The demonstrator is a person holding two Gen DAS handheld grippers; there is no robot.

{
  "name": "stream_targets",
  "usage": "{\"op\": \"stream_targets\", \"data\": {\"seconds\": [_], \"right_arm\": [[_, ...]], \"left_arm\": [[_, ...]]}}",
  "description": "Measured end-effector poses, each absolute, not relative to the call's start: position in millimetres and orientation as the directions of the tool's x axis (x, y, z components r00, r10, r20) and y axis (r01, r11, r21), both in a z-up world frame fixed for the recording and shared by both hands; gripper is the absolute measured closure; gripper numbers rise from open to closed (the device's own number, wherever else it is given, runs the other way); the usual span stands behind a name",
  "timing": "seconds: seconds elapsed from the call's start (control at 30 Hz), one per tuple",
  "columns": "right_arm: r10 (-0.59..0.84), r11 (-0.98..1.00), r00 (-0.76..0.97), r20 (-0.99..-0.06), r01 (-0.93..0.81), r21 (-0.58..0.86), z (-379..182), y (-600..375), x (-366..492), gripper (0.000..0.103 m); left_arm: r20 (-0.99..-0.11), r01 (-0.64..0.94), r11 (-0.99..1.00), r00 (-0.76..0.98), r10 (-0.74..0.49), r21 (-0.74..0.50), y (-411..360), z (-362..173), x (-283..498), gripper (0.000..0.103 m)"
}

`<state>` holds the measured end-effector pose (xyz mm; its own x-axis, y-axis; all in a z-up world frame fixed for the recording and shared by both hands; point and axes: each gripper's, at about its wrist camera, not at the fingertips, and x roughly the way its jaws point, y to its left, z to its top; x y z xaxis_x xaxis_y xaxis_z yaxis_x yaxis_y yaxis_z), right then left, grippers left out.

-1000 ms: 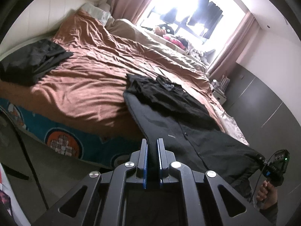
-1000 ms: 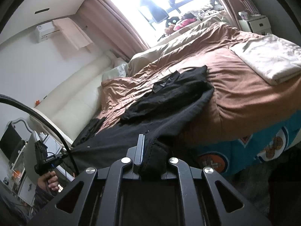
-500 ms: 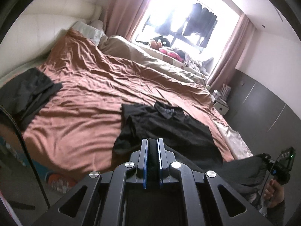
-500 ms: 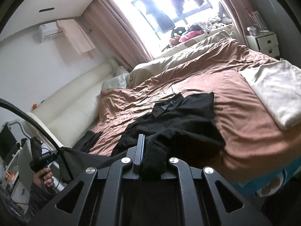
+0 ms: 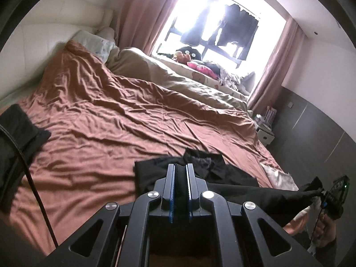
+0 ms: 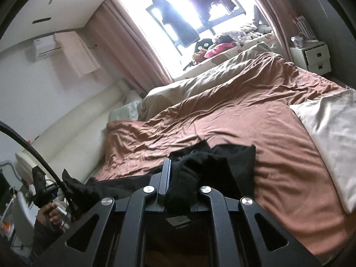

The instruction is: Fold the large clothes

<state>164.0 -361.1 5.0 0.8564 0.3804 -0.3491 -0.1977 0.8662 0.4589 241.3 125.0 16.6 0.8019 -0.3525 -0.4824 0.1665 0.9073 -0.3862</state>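
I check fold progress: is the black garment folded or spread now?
Partly folded: black garment doubled over on brown bedsheet, one edge stretched between both grippers.

Black garment in right hand-held gripper

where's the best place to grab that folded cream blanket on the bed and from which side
Take the cream blanket by its near corner at the foot of the bed, coming in from the bed's edge. It lies flat, so there is no raised part to pinch, but that corner is nearest the edge. Both grippers are full of the black garment.
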Motion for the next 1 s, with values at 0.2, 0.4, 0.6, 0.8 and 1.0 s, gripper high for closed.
{"op": "stream_targets", "data": {"seconds": [0.2,0.4,0.6,0.8,1.0], "right_arm": [[0.365,0.873,0.862,-0.352,-0.186,0.451,3.7,-356.4,229.3,0.096],[0.324,0.889,0.862,-0.390,-0.136,0.436,-7.3,-347.8,289.6,0.096],[0.262,0.914,0.848,-0.460,-0.065,0.401,-20.8,-322.7,334.9,0.095],[0.159,0.947,0.817,-0.555,0.032,0.319,-34.8,-296.6,358.7,0.036],[0.112,0.949,0.823,-0.557,0.077,0.305,-26.0,-299.8,344.6,0.001]], "left_arm": [[-0.493,0.169,0.911,0.796,-0.351,-0.377,118.8,14.7,310.7,0.094],[-0.516,0.158,0.915,0.784,-0.344,-0.371,112.6,-4.3,372.6,0.094],[-0.614,0.086,0.940,0.737,-0.282,-0.330,102.6,-47.5,426.1,0.093],[-0.705,0.043,0.944,0.654,-0.273,-0.326,99.9,-89.9,443.5,0.028],[-0.729,0.026,0.959,0.644,-0.232,-0.283,110.9,-93.8,432.8,0.022]]}}
